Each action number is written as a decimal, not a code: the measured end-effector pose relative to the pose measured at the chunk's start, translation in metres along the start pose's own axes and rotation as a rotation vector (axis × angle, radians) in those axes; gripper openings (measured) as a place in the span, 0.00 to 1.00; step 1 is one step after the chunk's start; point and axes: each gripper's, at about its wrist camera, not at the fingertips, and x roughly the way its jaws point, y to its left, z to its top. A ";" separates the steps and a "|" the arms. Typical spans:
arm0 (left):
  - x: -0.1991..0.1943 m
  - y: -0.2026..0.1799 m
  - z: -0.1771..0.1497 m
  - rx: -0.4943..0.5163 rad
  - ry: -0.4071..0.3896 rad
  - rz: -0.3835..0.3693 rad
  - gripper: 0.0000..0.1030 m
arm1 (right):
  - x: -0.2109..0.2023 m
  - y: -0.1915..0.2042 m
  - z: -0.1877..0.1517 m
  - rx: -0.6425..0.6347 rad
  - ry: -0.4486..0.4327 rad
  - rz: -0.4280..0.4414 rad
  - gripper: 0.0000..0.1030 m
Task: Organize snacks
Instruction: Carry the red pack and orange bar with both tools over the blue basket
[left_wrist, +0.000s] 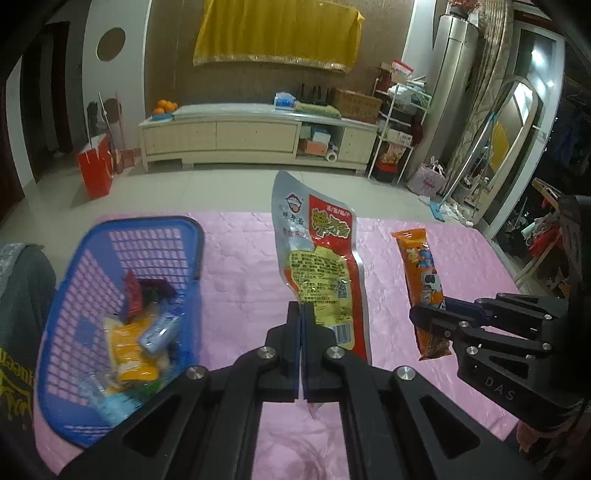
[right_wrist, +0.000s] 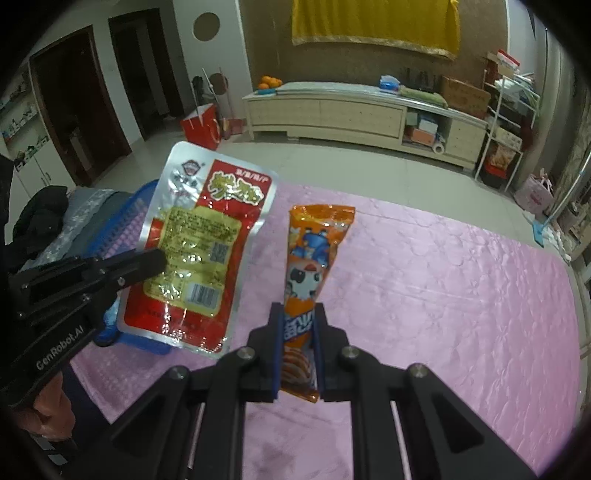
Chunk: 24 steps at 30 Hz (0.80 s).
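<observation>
Above the pink quilted cloth (left_wrist: 240, 258), both grippers hold snacks in the air. From the left wrist view, the left gripper (left_wrist: 302, 317) has its jaws pressed together on the lower edge of a flat silver-and-red foil packet with a yellow printed panel (left_wrist: 317, 254), which stands up toward twelve o'clock. Over at three o'clock, the right gripper (left_wrist: 430, 319) pinches a long orange plastic snack tube with a cartoon figure (left_wrist: 421, 269) near its lower end; its own camera shows the tube (right_wrist: 312, 266) clamped between the blue-lined fingers (right_wrist: 277, 354), rising toward twelve.

At nine o'clock in the left view sits a blue plastic lattice basket (left_wrist: 155, 236) on the cloth. It already holds a heap of small wrapped snacks (left_wrist: 144, 332): an orange-yellow pack, a pale blue one, something red and dark behind. Their exact number is hard to tell through the blur.

Judging from this, the sorting looks well advanced: the cloth shows no loose snacks in either view, though its near edge is hidden by the grippers. What seems left is to carry the two held items over to the basket and drop them in, the foil packet being the closer one.
</observation>
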 end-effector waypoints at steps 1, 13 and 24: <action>-0.008 0.003 -0.001 0.001 -0.010 0.001 0.00 | -0.003 0.004 0.000 -0.004 -0.005 0.005 0.18; -0.070 0.040 -0.012 0.023 -0.070 0.015 0.00 | -0.020 0.057 0.005 -0.046 -0.051 0.069 0.18; -0.088 0.085 -0.012 0.017 -0.070 0.053 0.00 | 0.014 0.098 0.023 -0.055 -0.010 0.130 0.18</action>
